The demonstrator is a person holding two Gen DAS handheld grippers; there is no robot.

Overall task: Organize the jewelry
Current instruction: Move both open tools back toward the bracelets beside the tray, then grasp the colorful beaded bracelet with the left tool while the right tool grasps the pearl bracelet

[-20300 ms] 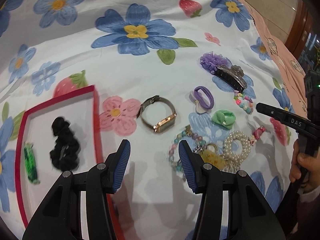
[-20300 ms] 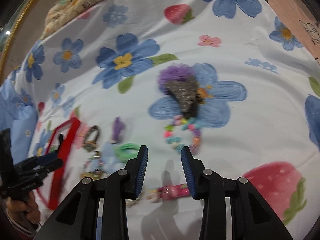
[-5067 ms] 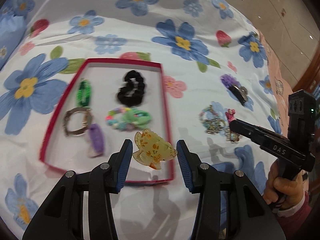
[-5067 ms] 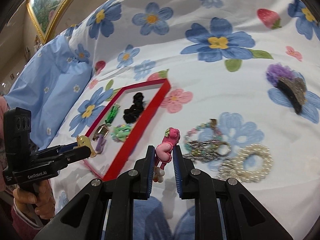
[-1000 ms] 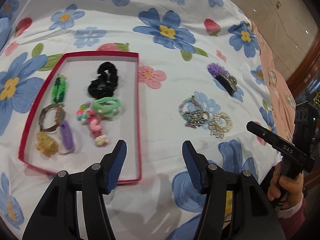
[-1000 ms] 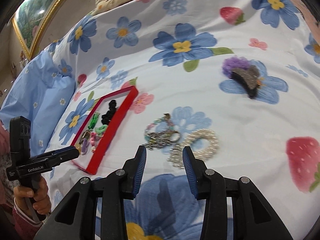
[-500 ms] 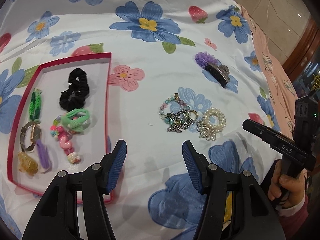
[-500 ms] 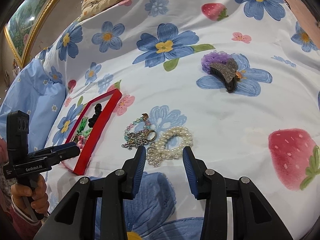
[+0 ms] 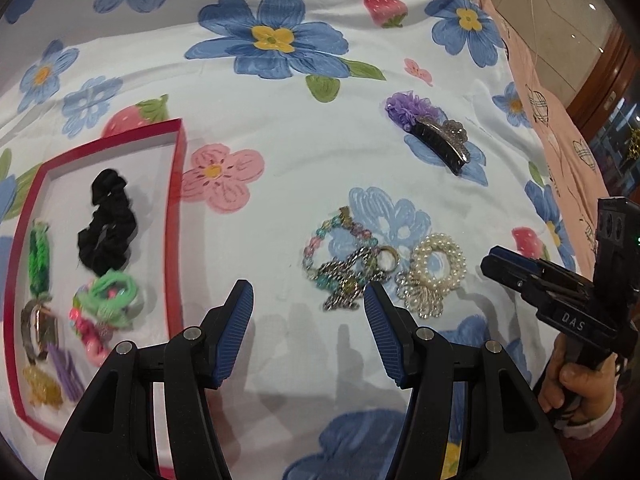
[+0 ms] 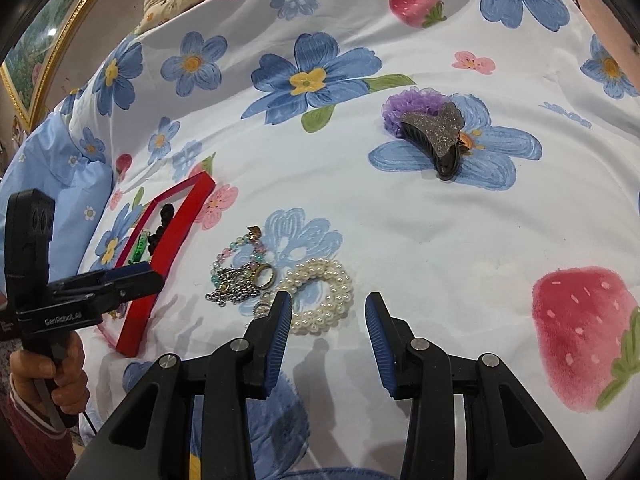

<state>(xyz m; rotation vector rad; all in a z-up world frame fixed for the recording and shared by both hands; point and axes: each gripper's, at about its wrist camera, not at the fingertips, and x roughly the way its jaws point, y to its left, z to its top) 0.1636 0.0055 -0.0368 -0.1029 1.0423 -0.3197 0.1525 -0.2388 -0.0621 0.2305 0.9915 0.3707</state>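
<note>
Your left gripper [image 9: 308,308] hangs with its jaws spread wide and nothing between them, above the floral bedsheet [image 9: 280,128]. Just ahead of its right fingertip lies a tangle of a beaded bracelet [image 9: 340,236] and a silver chain [image 9: 348,276] with a small brass ring [image 9: 387,259] caught in it. The pearl bracelet [image 9: 438,270] sits touching that tangle on its right side.

Your right gripper [image 10: 326,316] is also released and empty, and its left fingertip reaches the near edge of the pearl bracelet [image 10: 320,294], while the chain tangle [image 10: 236,280] lies just to the left of it.

Farther back, well apart from the pile, the glittery black claw clip [image 10: 436,136] rests partly on top of a purple frilly scrunchie [image 10: 404,106].

The red-rimmed tray [image 9: 176,208] sits to the left. It holds a black scrunchie [image 9: 106,226], a green braided band [image 9: 40,254], a light green hair tie [image 9: 116,300], a pink clip [image 9: 90,336], a watch [image 9: 38,328], a purple hair tie [image 9: 66,372] and a yellow clip [image 9: 42,388].

From the right wrist view your left gripper [image 10: 132,276] stands in front of the tray's near corner and hides part of it.
</note>
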